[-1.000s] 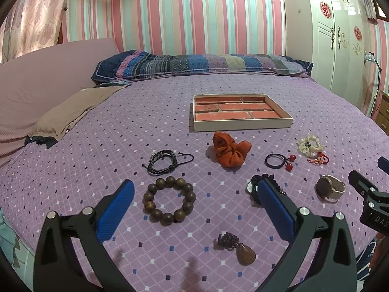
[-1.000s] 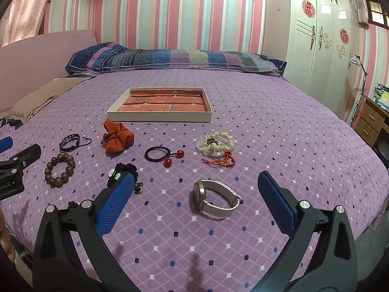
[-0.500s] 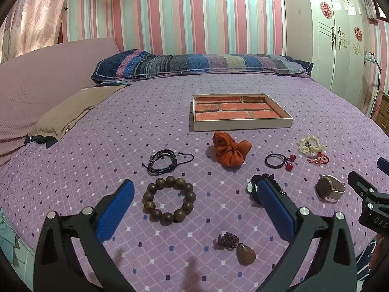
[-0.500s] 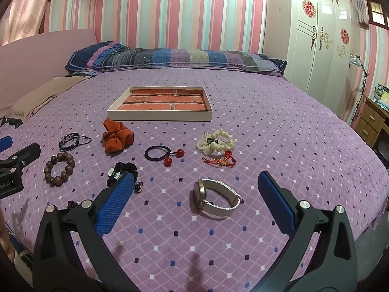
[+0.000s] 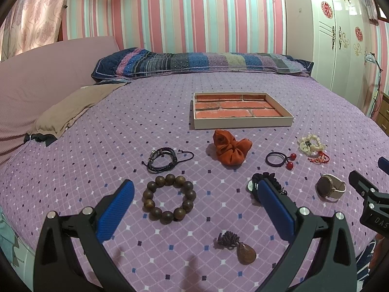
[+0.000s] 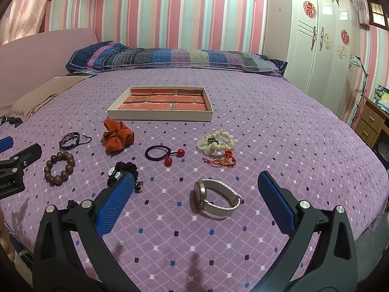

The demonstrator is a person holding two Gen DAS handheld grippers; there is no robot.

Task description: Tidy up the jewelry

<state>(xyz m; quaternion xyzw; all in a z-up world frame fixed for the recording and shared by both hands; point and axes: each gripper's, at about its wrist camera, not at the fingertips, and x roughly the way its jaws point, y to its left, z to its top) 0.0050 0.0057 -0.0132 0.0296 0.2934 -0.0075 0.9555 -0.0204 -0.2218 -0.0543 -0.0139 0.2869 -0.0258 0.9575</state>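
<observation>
Black scrunchie (image 5: pixel 265 178) partly hidden behind left gripper (image 5: pixel 194 196), watch (image 5: pixel 330 188) unobstructed

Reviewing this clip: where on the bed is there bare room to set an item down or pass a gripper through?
Bare bedspread lies right of the tray and cream scrunchie, and left of the wooden bead bracelet toward the brown cloth. The tray holds nothing. It is crowded between the orange scrunchie, black hair tie and watch.

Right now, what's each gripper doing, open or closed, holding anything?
Left gripper: open, holding nothing, above the wooden bead bracelet.
Right gripper: open, holding nothing, above the watch.
</observation>
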